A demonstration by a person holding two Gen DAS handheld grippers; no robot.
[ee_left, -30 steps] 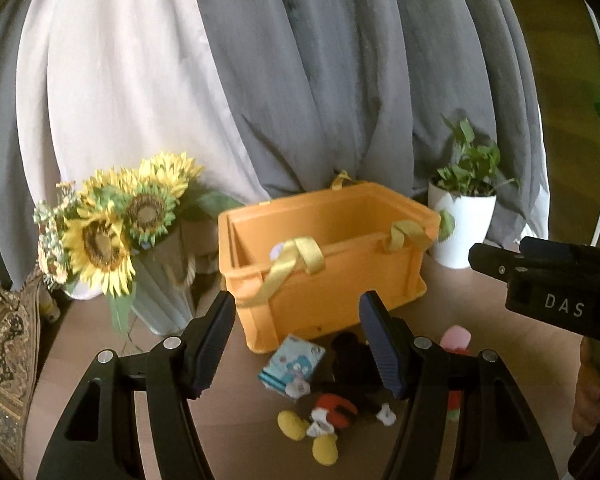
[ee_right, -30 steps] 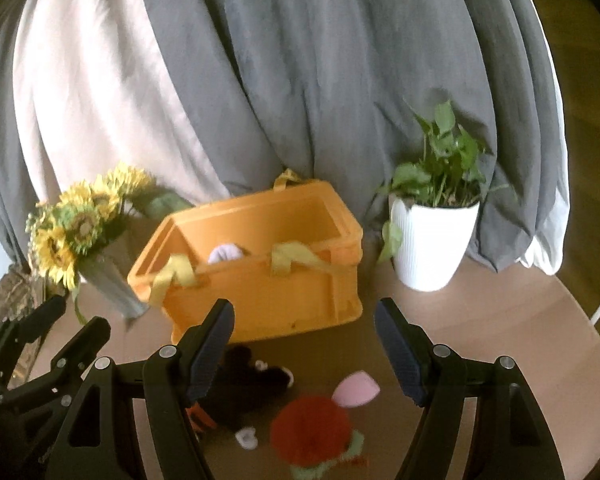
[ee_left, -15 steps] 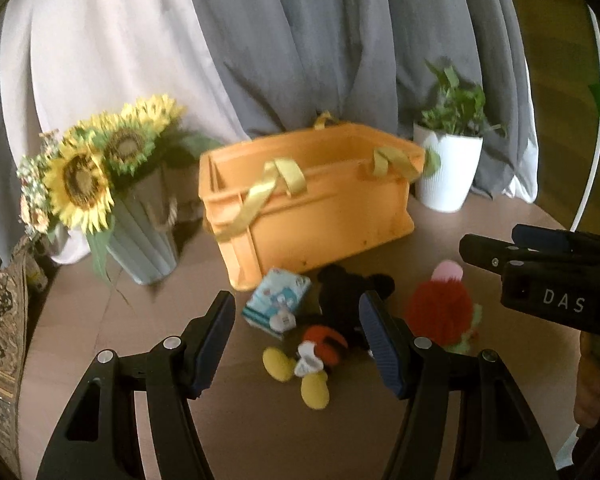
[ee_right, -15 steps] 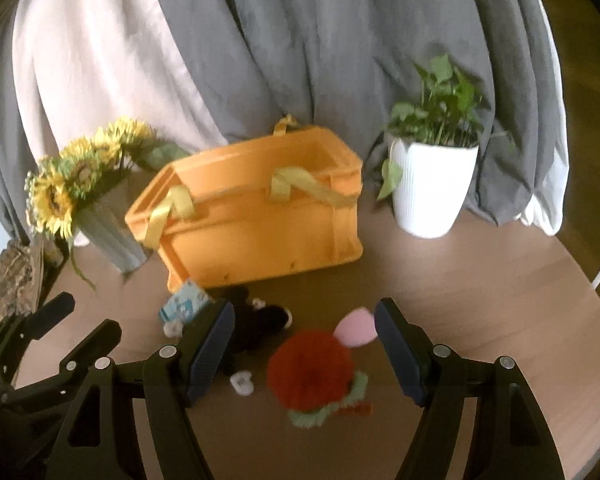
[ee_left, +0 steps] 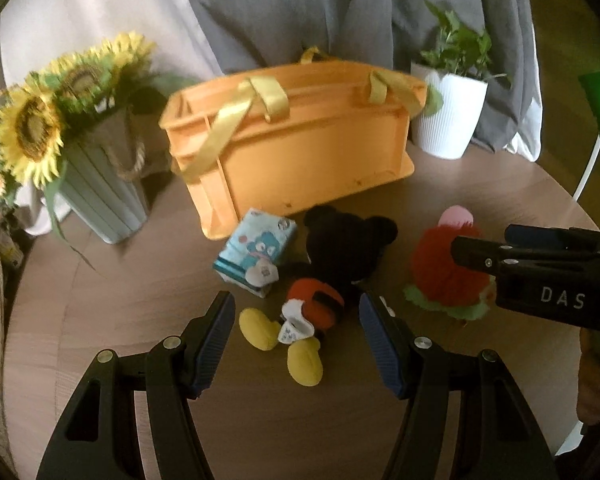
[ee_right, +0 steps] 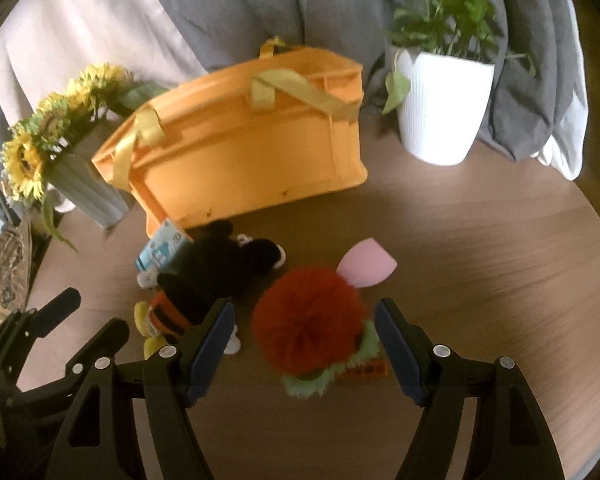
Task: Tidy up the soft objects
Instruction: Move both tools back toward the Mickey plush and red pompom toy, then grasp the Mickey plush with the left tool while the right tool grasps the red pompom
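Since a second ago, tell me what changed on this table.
Both tools tipped down and sank toward the toys: the left tool over the mouse plush, the right tool over the red pompom toy. Neither took hold of anything. Toys, tissue pack and orange bin stayed put.

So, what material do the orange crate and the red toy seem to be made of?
Orange crate: probably rigid plastic, matte, with moulded ribs and a flat rim; its yellow handles look like satin ribbon.
Red toy: fluffy plush with long fuzzy pile, and a green fuzzy fringe beneath it.
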